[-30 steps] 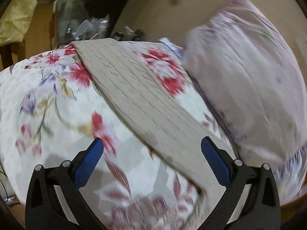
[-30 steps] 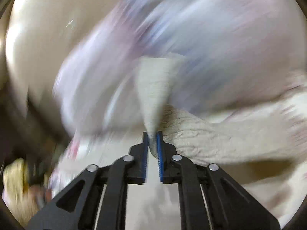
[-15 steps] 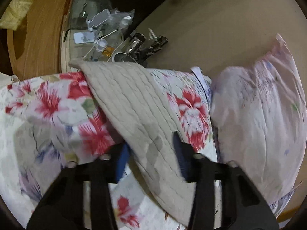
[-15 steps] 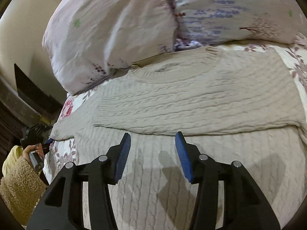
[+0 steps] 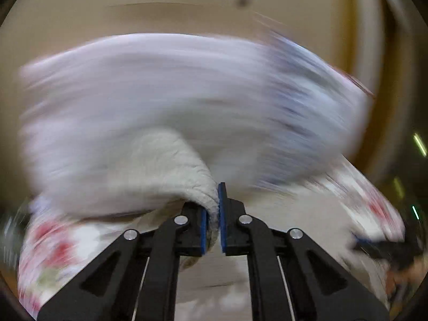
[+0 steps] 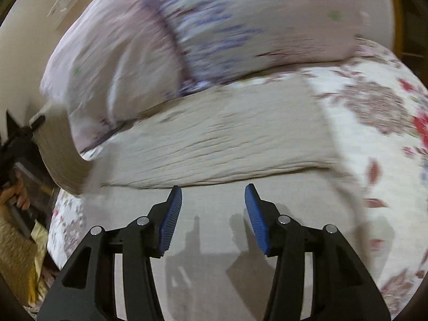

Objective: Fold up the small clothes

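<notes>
A beige cable-knit sweater (image 6: 219,144) lies on the floral bedspread (image 6: 374,139), one sleeve folded across its body. My left gripper (image 5: 216,214) is shut on the other sleeve (image 5: 171,165) and holds it lifted; the view is heavily blurred by motion. That lifted sleeve shows at the left edge of the right wrist view (image 6: 61,160), with the left gripper (image 6: 16,139) above it. My right gripper (image 6: 214,214) is open and empty, hovering over the sweater's lower body.
Two pale floral pillows (image 6: 187,40) lie against the cream wall (image 6: 32,5) behind the sweater. The bed's left edge (image 6: 61,224) drops off beside a person's hand (image 6: 13,195) and a yellow cloth. In the left wrist view the right gripper (image 5: 385,248) shows at far right.
My left gripper has closed on the sweater's sleeve and lifted it, swinging fast. My right gripper, shut on the other sleeve a second ago, let it go and stays open.
</notes>
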### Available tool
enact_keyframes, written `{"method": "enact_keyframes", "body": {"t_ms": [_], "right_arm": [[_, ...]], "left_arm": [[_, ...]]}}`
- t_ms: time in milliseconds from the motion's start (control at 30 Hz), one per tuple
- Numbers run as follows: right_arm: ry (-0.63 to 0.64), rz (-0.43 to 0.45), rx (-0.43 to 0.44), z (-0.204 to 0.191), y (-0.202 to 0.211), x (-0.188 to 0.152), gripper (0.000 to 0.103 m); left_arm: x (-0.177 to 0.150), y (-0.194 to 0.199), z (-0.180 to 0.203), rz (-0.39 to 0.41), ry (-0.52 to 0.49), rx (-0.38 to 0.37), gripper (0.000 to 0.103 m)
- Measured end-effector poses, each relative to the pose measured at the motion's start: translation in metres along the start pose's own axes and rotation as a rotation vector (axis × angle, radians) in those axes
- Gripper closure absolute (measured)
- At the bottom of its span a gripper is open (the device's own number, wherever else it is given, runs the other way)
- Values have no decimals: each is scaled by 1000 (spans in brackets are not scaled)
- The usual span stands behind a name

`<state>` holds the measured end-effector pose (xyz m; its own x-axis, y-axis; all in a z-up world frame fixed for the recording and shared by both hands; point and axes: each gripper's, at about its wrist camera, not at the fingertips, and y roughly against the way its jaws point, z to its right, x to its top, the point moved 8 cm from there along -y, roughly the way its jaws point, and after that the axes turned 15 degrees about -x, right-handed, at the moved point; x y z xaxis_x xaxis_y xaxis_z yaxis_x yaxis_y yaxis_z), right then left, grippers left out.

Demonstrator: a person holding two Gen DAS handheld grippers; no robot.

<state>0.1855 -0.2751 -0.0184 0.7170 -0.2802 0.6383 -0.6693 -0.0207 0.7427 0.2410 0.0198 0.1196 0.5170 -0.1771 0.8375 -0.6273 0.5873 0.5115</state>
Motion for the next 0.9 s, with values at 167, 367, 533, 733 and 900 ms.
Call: {"method": "enact_keyframes", "body": {"t_ms": [167, 367, 533, 733, 900], "right_arm": [[-67, -27, -49, 54, 10, -11, 46], [-152, -135, -28, 114, 24, -57, 44], [-191, -262, 89, 126, 31, -106, 58], [-195, -458, 351, 101, 45, -156, 86], [-204, -472, 491, 78, 54, -159, 94]], "left_arm": [[-64, -97, 88, -306, -69, -99, 78], [-126, -1, 23, -233, 173, 103, 28], [-204, 64, -16, -297, 416, 229, 26], [-261, 89, 18, -301, 606, 100, 47], [-280, 101, 46, -271, 719, -11, 62]]}}
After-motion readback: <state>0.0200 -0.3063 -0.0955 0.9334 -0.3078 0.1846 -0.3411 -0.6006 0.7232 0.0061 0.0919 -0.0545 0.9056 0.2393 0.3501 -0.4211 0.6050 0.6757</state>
